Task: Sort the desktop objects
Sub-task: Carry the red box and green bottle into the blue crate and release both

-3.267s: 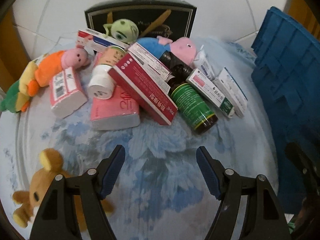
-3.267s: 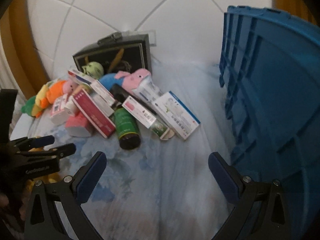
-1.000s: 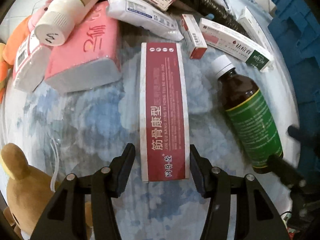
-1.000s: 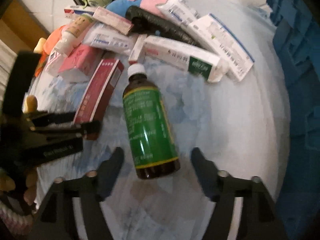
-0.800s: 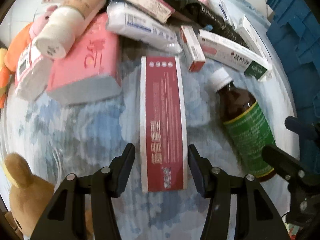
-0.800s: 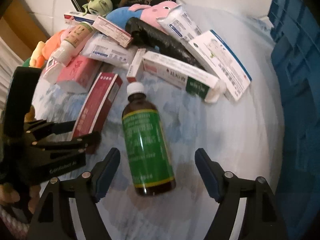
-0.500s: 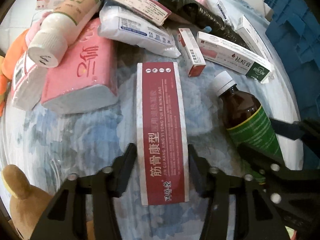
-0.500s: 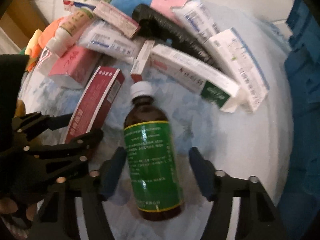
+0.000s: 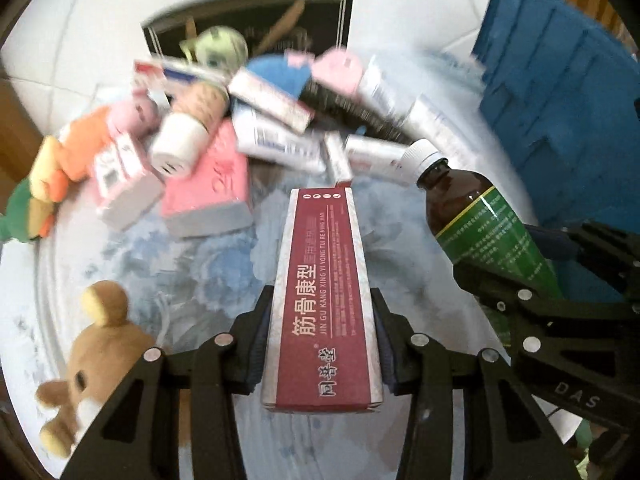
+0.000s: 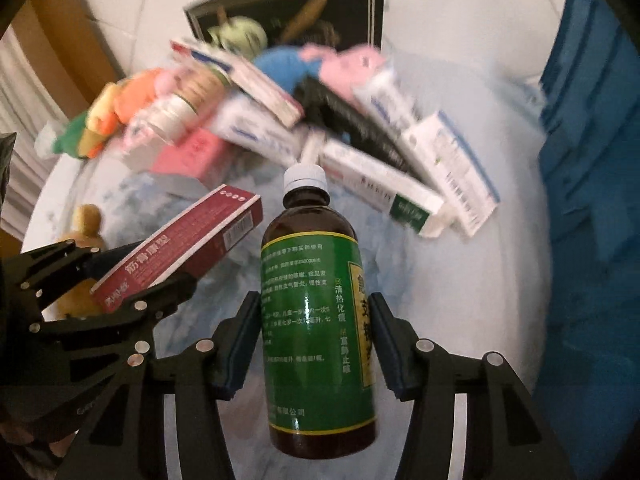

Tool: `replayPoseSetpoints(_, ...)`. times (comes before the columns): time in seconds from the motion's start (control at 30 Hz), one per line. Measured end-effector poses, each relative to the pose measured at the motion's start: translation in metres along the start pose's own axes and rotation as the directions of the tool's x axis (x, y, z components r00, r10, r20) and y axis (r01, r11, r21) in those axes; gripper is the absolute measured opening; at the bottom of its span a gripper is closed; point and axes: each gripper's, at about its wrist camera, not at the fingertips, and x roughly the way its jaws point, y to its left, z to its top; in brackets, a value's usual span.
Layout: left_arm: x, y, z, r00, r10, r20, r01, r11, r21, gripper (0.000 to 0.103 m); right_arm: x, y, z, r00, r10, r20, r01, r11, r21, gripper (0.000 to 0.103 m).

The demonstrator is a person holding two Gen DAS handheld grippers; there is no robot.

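The left gripper (image 9: pixel 320 344) clamped the red box (image 9: pixel 324 296), lifted off the cloth; at its 3 o'clock the right gripper (image 10: pixel 312 344) (jaws just closing) pinched the green-labelled bottle (image 10: pixel 316 312), raised.

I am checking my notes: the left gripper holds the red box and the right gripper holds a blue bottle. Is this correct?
Not quite. The bottle in the right gripper is brown glass with a green label and white cap, as the right wrist view shows. The left gripper does hold the red box.

Both wrist views close, angled steeply down; shared: item pile (image 9: pixel 256 120), blue crate (image 10: pixel 592 160), each other's tool
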Motion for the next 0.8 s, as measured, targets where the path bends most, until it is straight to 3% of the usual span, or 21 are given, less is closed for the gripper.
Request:
replayPoseSetpoints(0.17,-0.066,-0.015,-0.012,0.987,0.016,0.162,-0.019,1.000,0.017,0.044,-0.064,0.020,-0.009,0.991,-0.007,0.131,0.011,1.000,-0.027,0.053)
replayPoseSetpoints(0.33,-0.133,-0.033,-0.023,0.951,0.002,0.310,-0.017,0.999,0.048,0.044,-0.140,0.028,-0.026,0.955,-0.021,0.295,0.031,0.999,-0.030,0.053)
replayPoseSetpoints(0.53,-0.194,-0.072,-0.027,0.899,-0.030,0.437,-0.021,0.994,0.111,0.044,-0.226,0.021,-0.051,0.881,-0.074,0.468,0.080,0.997,0.006,0.053)
replayPoseSetpoints(0.8,-0.244,-0.163,-0.011,0.831,-0.185,0.525,0.065,0.969,0.239,0.044,-0.319,-0.043,-0.097,0.763,-0.223,0.607,0.154,0.974,0.164,0.053)
